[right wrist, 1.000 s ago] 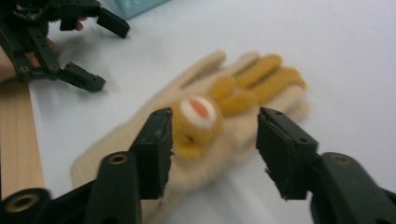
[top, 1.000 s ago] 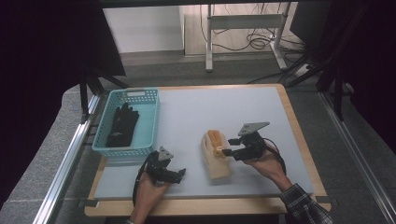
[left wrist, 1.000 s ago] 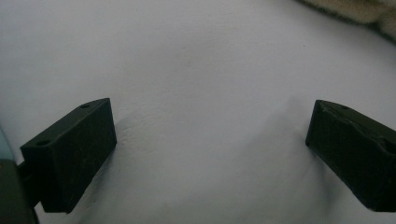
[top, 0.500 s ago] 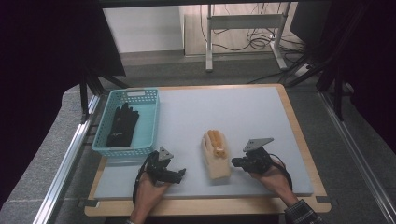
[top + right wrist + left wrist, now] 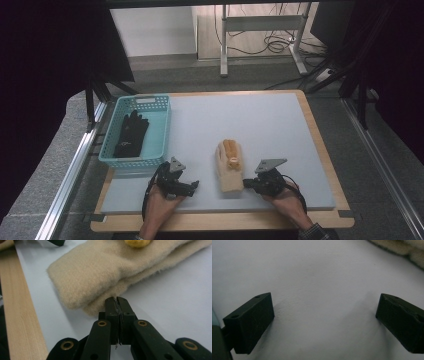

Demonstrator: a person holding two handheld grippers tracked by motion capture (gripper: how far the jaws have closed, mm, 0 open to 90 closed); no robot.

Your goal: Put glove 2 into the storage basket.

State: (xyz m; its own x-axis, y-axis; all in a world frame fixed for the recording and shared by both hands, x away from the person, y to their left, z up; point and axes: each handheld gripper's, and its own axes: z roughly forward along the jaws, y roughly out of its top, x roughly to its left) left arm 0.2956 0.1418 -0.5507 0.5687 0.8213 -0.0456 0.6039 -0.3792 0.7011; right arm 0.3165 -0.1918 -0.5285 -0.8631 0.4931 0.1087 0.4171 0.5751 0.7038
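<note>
Fingers [image 5: 117,305] on your right gripper [image 5: 248,184] are pressed flat together with nothing between them, their tips just at the cuff edge of the beige glove [image 5: 229,166]. Your left gripper [image 5: 191,186] is spread wide over bare tabletop [image 5: 260,125], holding nothing, with a corner of the glove at the top right of its own view.

That glove lies flat near the front of the tabletop, between your two grippers, cuff toward you and its yellow finger tips pointing away. A black glove [image 5: 131,133] already sits in the teal basket [image 5: 161,131] at the left.

By the look of it, you are at the approach step: the beige glove is not yet gripped. To take it, you would need to part the right fingers, slide one under the folded cuff and one above, then close firmly, since the fleece is soft and thick and may slip. After that, the likely carry is leftward to the basket.
</note>
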